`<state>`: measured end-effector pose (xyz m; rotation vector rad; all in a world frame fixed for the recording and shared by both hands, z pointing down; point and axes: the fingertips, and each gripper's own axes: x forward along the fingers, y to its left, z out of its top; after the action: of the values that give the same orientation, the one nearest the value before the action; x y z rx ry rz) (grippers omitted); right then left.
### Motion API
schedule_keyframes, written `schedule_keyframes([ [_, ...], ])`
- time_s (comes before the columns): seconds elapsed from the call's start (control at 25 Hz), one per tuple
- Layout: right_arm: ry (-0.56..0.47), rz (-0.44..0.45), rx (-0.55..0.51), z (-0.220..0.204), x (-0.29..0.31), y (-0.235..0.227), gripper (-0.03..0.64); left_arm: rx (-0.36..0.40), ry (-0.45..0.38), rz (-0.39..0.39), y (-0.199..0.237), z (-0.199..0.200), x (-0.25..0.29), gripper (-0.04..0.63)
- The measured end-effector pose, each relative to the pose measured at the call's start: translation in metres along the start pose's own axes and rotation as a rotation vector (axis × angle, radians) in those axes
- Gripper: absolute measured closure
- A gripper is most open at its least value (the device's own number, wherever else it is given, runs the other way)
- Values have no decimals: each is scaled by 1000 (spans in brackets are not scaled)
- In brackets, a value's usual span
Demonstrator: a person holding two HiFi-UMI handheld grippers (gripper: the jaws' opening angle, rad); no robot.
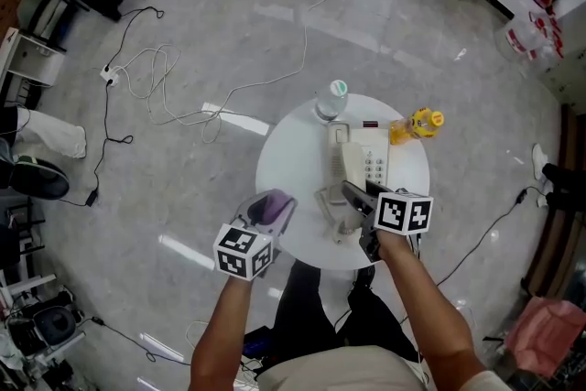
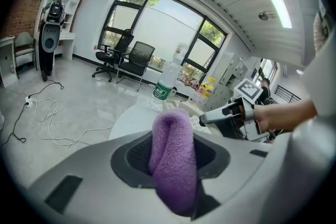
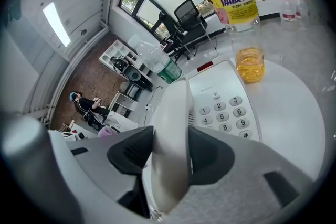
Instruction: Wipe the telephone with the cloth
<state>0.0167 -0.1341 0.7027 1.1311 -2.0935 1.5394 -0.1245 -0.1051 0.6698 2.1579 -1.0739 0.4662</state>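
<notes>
L claw (image 2: 173, 159) is pinching purple cloth (image 2: 171, 134), folded & sticking up btwn pads. Beyond, white round surface (image 2: 128, 122) is carrying water bottle (image 2: 164, 85); R claw (image 2: 207, 118) is hanging by phone (image 2: 195, 122).

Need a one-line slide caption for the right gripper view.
Right gripper shut on the white telephone handset, keypad alongside, yellow bottle beyond.
</notes>
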Motion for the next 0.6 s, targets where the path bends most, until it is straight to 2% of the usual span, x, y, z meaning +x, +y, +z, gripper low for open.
schedule_keyframes([
  [0.6,87,-36,-108,-11,26,-27,436,-10,6,-5,-5,5,25,448],
])
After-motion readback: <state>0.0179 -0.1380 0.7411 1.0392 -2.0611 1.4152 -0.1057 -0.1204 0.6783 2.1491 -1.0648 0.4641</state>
